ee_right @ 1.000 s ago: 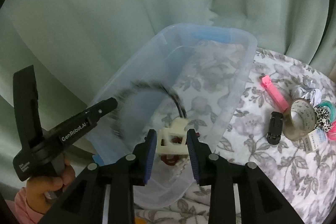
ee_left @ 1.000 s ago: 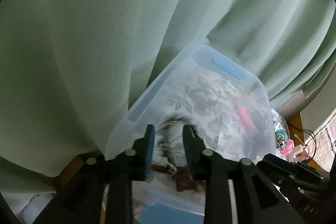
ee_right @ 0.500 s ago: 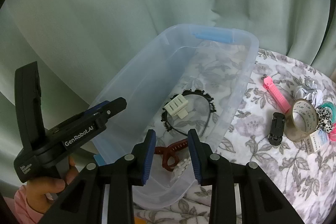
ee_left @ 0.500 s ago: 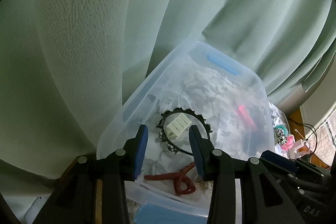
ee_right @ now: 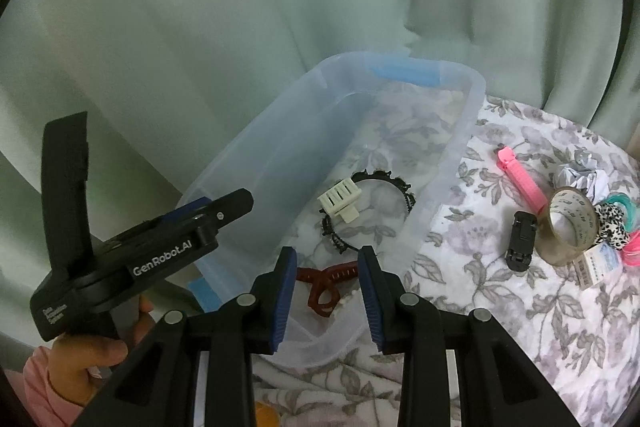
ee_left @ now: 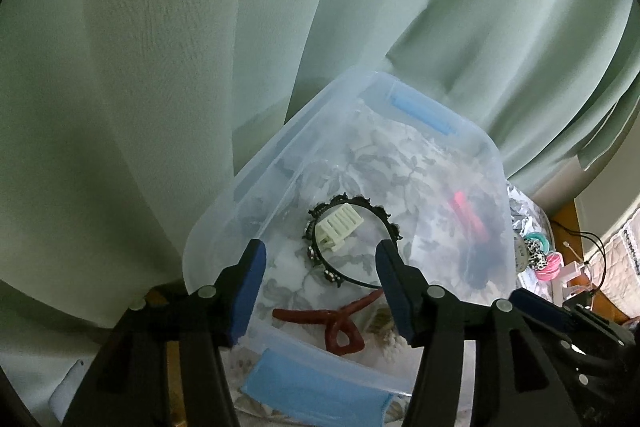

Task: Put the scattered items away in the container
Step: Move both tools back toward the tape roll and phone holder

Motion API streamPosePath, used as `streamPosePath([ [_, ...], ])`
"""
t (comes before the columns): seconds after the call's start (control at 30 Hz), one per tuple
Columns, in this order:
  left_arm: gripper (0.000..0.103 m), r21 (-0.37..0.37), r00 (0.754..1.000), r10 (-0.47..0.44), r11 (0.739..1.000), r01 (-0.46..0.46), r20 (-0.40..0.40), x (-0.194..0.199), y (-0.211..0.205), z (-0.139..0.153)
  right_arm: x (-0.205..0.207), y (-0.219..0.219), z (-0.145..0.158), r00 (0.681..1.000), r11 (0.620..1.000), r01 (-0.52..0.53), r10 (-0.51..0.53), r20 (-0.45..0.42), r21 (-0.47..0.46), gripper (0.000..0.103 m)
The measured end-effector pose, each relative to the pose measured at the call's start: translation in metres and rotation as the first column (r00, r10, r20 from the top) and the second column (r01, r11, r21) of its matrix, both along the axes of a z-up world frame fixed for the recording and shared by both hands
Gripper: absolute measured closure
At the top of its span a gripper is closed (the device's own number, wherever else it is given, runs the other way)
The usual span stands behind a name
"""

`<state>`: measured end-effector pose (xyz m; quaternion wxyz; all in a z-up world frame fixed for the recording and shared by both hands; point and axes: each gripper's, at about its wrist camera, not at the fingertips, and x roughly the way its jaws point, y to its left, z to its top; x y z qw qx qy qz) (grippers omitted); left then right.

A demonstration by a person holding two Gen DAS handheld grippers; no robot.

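Note:
A clear plastic container (ee_left: 208, 227) (ee_right: 472, 99) with blue handles stands on a floral cloth. Inside it lie a black headband (ee_left: 391, 230) (ee_right: 408, 199), a cream claw clip (ee_left: 340, 227) (ee_right: 340, 201) and a dark red claw clip (ee_left: 316, 315) (ee_right: 320, 279). My left gripper (ee_left: 320, 255) hovers over the container's near end. Its jaws are opening and nothing is gripped between them. My right gripper (ee_right: 327, 259) hangs above the near rim, its jaws also opening and empty. On the cloth to the right lie a pink clip (ee_right: 520, 181), a black clip (ee_right: 522, 237) and a tape roll (ee_right: 568, 231).
A pale green curtain (ee_right: 240, 7) hangs right behind the container. Scrunchies (ee_right: 612, 223) and a labelled packet (ee_right: 596, 263) lie beside the tape roll. A hand (ee_right: 92, 351) in a pink sleeve holds the left gripper's handle. Wooden furniture with cables (ee_left: 580, 251) shows at far right.
The headband dropped from the left gripper and the cream clip from the right; both now lie in the container. Both pairs of jaws have widened, the left more.

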<state>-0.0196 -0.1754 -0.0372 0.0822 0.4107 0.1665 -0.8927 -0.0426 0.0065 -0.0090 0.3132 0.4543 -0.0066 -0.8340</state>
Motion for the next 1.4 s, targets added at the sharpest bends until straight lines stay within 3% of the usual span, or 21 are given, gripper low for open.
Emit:
streamPosePath([
  [0.07, 0.044, -0.013, 1.000, -0.005, 1.000, 0.005, -0.003, 0.002, 0.006, 0.004, 0.003, 0.006, 0.001, 1.000, 1.000, 0.015, -0.015, -0.002, 0.001, 0.057],
  [0.37, 0.044, -0.076, 0.997, -0.074, 0.994, 0.072, -0.018, 0.008, 0.050, 0.023, 0.018, 0.047, 0.007, 0.998, 0.996, 0.067, -0.068, -0.014, -0.052, 0.057],
  [0.63, 0.044, -0.152, 0.982, -0.187, 0.971, 0.184, -0.008, 0.010, 0.107, 0.035, 0.031, 0.095, 0.012, 0.991, 0.985, 0.131, -0.135, -0.028, -0.109, 0.056],
  [0.97, 0.044, -0.208, 0.949, -0.313, 0.927, 0.312, 0.028, 0.010, 0.175, 0.043, 0.040, 0.174, 0.013, 0.961, 0.942, 0.267, -0.275, -0.012, -0.204, 0.054],
  [1.17, 0.044, -0.238, 0.918, -0.387, 0.887, 0.395, 0.081, 0.006, 0.217, 0.037, 0.042, 0.217, 0.007, 0.935, 0.904, 0.347, -0.355, 0.012, -0.248, 0.054],
  [1.4, 0.042, -0.209, 0.879, -0.446, 0.855, 0.474, 0.169, -0.005, 0.252, 0.014, 0.043, 0.263, -0.007, 0.895, 0.855, 0.440, -0.441, 0.063, -0.275, 0.053],
])
